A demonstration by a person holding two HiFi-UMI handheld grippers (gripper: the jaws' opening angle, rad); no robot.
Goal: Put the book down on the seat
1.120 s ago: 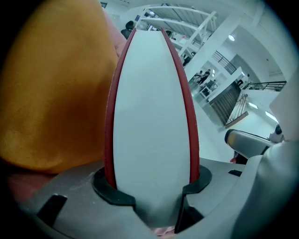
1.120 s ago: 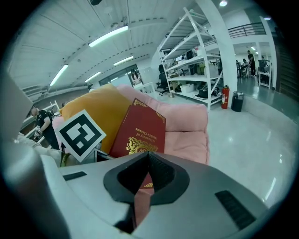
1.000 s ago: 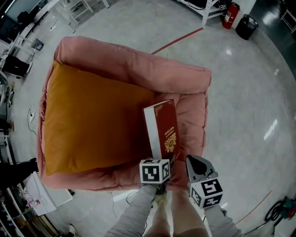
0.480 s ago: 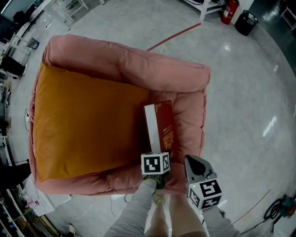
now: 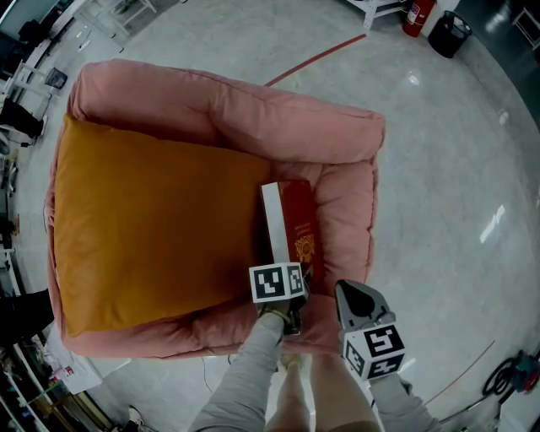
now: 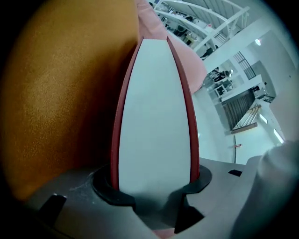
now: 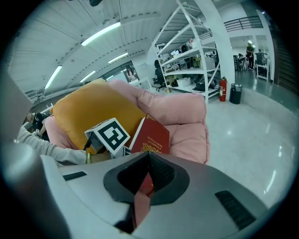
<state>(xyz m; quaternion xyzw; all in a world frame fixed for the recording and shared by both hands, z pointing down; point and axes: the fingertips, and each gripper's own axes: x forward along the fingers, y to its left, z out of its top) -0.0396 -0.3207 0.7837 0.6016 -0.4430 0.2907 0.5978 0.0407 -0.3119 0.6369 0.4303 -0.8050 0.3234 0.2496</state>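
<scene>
red hardback covers sit pinched between the jaws of the left gripper (image 6: 154, 189), one pad on each cover near the book's lower end, with the jaws set wide to span its thickness. the book (image 6: 154, 116) stands on edge, white page block facing the left gripper's camera, and runs away from the claw.

right gripper (image 7: 147, 172): jaws drawn together, nothing between them. in the head view it hangs just to the right of the left gripper, clear of the book.

in the head view, the book (image 5: 295, 224) is over the right part of the pink seat (image 5: 337, 143). it lies between the orange cushion (image 5: 152, 228) and the seat's padded right arm. its gold-stamped cover is turned toward that arm, and the page edge is toward the cushion. whether its far end touches the seat padding cannot be told.

the cushion fills most of the seat, leaning on the back roll.

surroundings: glossy grey floor (image 5: 456, 169) with a red line (image 5: 316, 61) beyond the seat, then a fire extinguisher (image 5: 418, 15) beside a black bin (image 5: 447, 34). white shelving (image 7: 191, 51) stands behind.
</scene>
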